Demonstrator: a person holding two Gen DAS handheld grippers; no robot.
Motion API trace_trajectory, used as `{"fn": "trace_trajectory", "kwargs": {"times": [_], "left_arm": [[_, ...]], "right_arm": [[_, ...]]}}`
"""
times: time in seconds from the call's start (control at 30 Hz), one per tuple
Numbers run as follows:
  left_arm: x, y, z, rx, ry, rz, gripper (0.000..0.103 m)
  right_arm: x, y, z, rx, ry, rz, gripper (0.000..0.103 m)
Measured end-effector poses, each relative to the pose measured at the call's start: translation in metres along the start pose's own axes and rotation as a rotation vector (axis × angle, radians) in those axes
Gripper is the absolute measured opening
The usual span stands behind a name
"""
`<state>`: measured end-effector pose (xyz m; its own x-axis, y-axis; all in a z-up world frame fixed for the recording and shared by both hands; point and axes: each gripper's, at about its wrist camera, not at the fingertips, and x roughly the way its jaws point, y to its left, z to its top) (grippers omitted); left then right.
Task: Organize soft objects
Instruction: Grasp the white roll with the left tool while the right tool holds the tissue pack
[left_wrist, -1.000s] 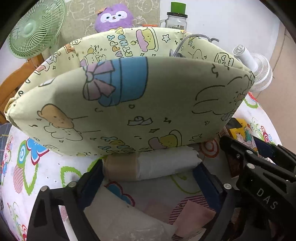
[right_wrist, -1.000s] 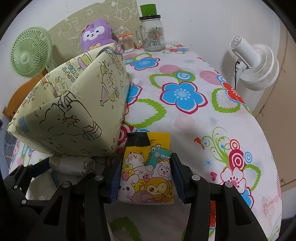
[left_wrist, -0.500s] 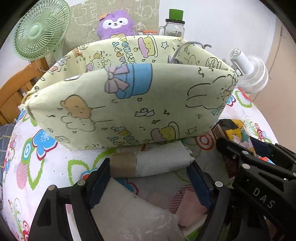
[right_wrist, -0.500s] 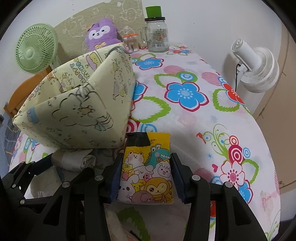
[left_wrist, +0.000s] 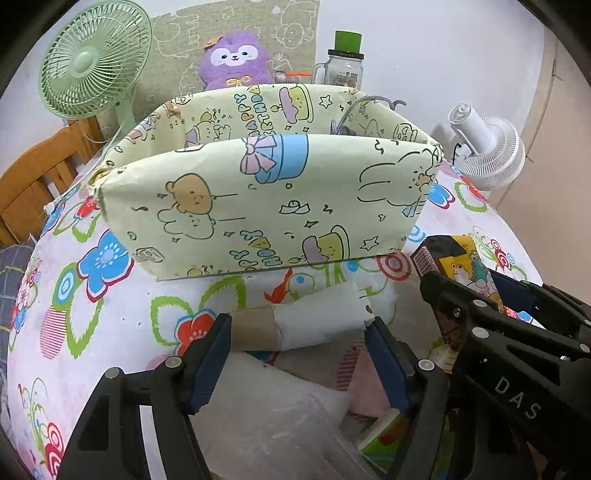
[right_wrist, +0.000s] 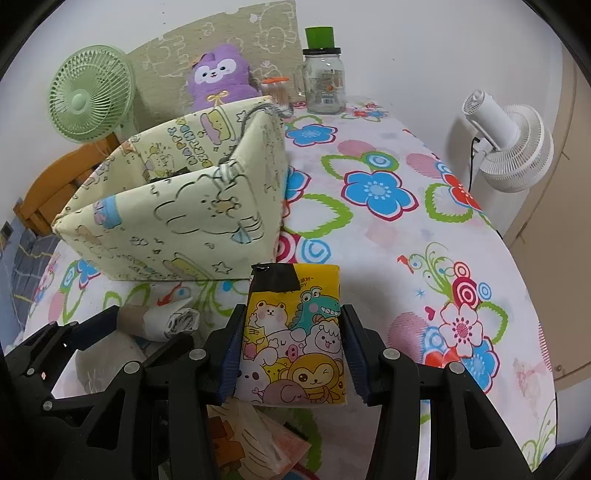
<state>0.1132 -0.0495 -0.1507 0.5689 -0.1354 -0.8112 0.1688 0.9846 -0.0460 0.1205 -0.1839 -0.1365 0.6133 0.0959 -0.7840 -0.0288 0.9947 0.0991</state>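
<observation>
Left wrist view shows the left claw (left_wrist: 299, 334) clamped on a nearly spent paper roll (left_wrist: 303, 321), one pad on the bare cardboard core, the other on the loose white wrap; the roll hangs above the flowered bench (left_wrist: 110, 332), just short of the near wall of the fabric bin (left_wrist: 266, 199), and lower than its rim. Right wrist view has the right claw (right_wrist: 291, 347) gripping a cartoon tissue pack (right_wrist: 295, 332) by its two long sides, black tape end forward; the pack is near the bin's right front corner, not touching it so far as I can tell. The bin stands open-topped on the bench; a grey cord (left_wrist: 347, 114) hangs over its far right edge, and what else lies inside is hidden by the wall. Behind it sit a purple plush (left_wrist: 234, 59), a jar (left_wrist: 345, 62) and a green fan (left_wrist: 92, 62); a white fan (left_wrist: 487, 147) stands off to the right.

Judging by this, both soft things are already picked up and the carry to the bin is in hand; neither is over the opening yet. The next move calls for lifting each claw above the rim, going forward past the near wall, then releasing inside; the two claws are close together, so one at a time looks safer; the roll's loose wrap may snag on the rim or unwind.
</observation>
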Motion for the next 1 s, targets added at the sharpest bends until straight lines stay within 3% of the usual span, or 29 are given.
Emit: {"fn": "trace_trajectory", "kwargs": {"times": [1.0], "left_arm": [[-0.056,0.008,-0.001,0.006,-0.087,0.026,0.075]], "right_arm": [[-0.045,0.023,0.002,-0.024,-0.081,0.041,0.052]]}}
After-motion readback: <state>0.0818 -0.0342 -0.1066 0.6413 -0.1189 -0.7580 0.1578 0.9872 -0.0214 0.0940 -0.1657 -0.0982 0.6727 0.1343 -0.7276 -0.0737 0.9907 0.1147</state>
